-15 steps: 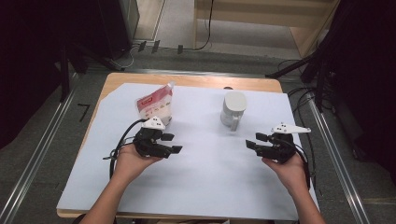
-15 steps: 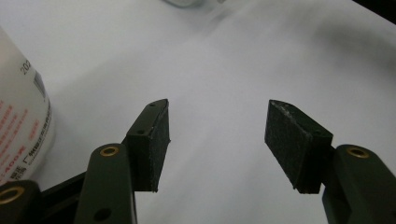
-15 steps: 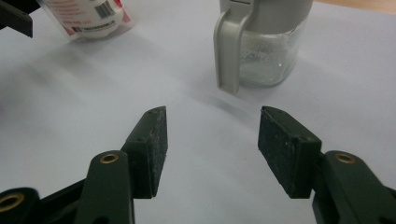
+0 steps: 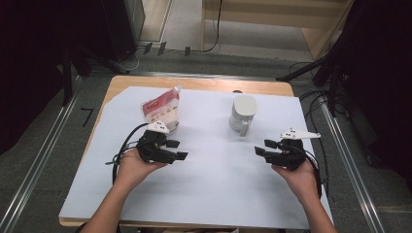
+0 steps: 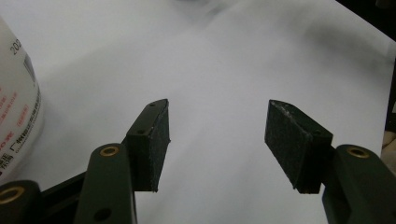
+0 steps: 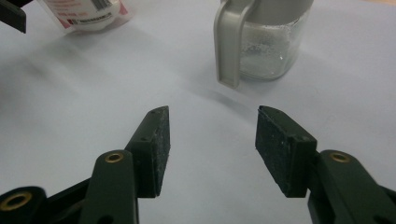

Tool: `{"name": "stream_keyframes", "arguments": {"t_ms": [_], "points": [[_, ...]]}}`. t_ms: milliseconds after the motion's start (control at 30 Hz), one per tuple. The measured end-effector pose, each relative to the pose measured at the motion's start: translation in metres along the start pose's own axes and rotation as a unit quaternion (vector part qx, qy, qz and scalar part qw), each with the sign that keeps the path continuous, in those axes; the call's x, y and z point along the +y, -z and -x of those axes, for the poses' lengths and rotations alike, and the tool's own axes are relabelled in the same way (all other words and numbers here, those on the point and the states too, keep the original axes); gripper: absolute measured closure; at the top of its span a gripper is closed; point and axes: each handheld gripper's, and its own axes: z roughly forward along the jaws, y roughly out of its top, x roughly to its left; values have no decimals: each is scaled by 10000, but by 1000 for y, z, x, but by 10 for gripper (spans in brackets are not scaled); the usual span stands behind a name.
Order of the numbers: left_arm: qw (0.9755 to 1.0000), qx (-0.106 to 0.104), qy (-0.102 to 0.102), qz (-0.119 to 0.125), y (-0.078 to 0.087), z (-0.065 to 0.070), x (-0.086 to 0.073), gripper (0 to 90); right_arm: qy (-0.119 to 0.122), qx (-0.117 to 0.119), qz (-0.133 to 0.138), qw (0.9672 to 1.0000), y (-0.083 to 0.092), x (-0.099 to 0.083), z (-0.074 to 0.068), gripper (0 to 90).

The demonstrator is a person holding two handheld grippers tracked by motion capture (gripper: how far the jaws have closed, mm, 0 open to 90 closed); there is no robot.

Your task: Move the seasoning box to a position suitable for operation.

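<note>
High view: your left gripper (image 4: pixel 177 150) sits just below the red-and-white pouch (image 4: pixel 161 110), your right gripper (image 4: pixel 263 147) below the lidded jar (image 4: pixel 242 114); both rest on the white sheet (image 4: pixel 209 184).
Left gripper view: jaws apart, nothing between, pouch (image 5: pixel 16 102) at left edge.
Right gripper view: jaws apart, empty; jar (image 6: pixel 264 39) ahead, handle toward you.

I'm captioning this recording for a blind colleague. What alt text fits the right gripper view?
The right gripper holds its two black jaws open with nothing between them, low over a white sheet. Just beyond stands a clear jar with a grey handle facing the camera and white grains inside; a red-and-white pouch sits at the upper left.
</note>
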Motion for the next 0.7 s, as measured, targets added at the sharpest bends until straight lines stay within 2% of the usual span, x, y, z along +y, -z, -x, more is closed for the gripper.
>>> {"name": "stream_keyframes", "arguments": {"t_ms": [267,433,467,500,533,700], "points": [[10000,13,-94,13,1,2,0,404,69,-171,52,9998,4,1,-1,410],[10000,6,-62,37,2,1,0,403,-14,-285,154,9995,3,3,0,350],[10000,8,-62,47,3,1,0,404,-132,-296,193,9993,2,5,0,316],[10000,8,-62,47,3,1,0,404,-177,-275,201,9993,2,5,0,326],[10000,-3,-56,43,3,1,0,406,-178,-205,192,9994,2,6,1,337],[10000,-15,-85,2,2,3,0,415,-108,-341,220,9991,1,10,-1,284]]}}
